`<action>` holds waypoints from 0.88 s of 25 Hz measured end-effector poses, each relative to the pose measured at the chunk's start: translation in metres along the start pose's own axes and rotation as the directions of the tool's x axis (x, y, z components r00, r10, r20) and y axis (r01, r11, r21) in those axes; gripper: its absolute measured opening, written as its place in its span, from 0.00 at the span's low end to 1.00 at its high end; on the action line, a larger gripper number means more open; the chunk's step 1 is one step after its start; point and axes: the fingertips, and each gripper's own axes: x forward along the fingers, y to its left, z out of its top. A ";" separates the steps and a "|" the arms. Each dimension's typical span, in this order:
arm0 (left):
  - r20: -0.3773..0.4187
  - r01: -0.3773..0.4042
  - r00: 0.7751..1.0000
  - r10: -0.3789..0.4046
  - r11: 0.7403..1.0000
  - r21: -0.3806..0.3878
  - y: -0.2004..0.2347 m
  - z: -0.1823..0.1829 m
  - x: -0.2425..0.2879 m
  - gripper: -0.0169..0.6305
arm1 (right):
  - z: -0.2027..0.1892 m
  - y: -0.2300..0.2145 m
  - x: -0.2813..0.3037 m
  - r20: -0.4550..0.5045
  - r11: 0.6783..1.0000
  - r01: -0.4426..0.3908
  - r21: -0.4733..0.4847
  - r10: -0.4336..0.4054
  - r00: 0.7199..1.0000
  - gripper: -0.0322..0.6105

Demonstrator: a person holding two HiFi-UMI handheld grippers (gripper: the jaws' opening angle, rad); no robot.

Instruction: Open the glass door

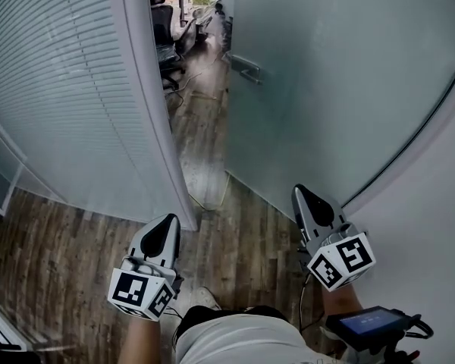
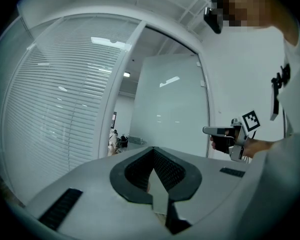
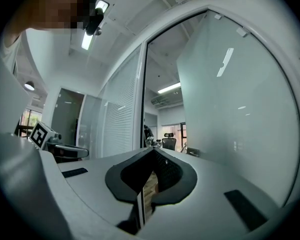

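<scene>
The frosted glass door (image 1: pixel 326 89) stands swung open into the room beyond, its metal handle (image 1: pixel 246 69) on the far edge. My left gripper (image 1: pixel 169 220) is low in the head view, in front of the doorway, shut and holding nothing. My right gripper (image 1: pixel 298 190) hovers just short of the door's lower pane, also shut and empty, touching nothing. In the left gripper view the shut left gripper (image 2: pixel 153 150) faces the doorway, with the door (image 2: pixel 170 109) and the right gripper (image 2: pixel 207 130) off to its right. The right gripper view shows the shut right gripper (image 3: pixel 153 150) pointing through the opening beside the door (image 3: pixel 230 109).
A glazed wall with white blinds (image 1: pixel 61 89) and its door post (image 1: pixel 148 89) bound the doorway on the left. A white wall (image 1: pixel 440 203) closes the right. Office chairs (image 1: pixel 165 29) stand inside the room. The floor (image 1: pixel 61 264) is wood plank. A small screen device (image 1: pixel 368 324) hangs at my right hip.
</scene>
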 end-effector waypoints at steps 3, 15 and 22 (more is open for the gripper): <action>0.005 -0.014 1.000 0.014 1.000 0.016 -0.025 0.008 -0.008 0.03 | 0.011 -0.001 -0.024 0.018 1.000 -0.012 -0.024 0.013 1.000 0.05; 0.005 -0.107 0.994 0.107 0.993 0.050 -0.072 0.028 -0.053 0.03 | 0.022 0.000 -0.075 0.010 0.998 -0.067 -0.003 0.067 0.998 0.05; 0.018 -0.107 0.994 0.107 0.993 0.056 -0.058 0.037 -0.063 0.03 | 0.030 0.020 -0.070 -0.004 0.998 -0.065 0.003 0.065 0.998 0.05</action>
